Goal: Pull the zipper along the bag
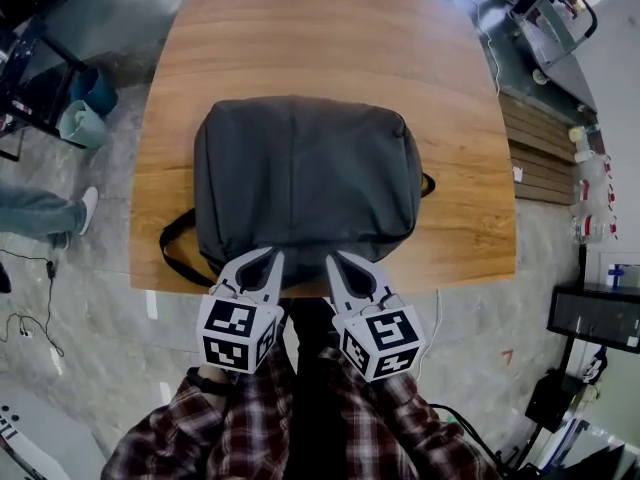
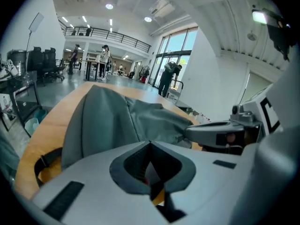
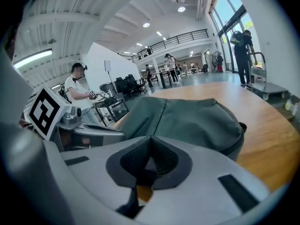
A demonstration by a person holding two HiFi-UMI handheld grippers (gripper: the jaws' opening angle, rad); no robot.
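Wooden desk (image 1: pixel 300 38) carries dark grey fabric backpack (image 1: pixel 305 178); my left gripper (image 1: pixel 272 260) and right gripper (image 1: pixel 335 263) sit closed at its near edge.

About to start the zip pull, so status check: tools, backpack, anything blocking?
Left tool and right tool both shut, empty, at near edge of backpack. Backpack flat on wooden table, not gripped. Nothing in the way.
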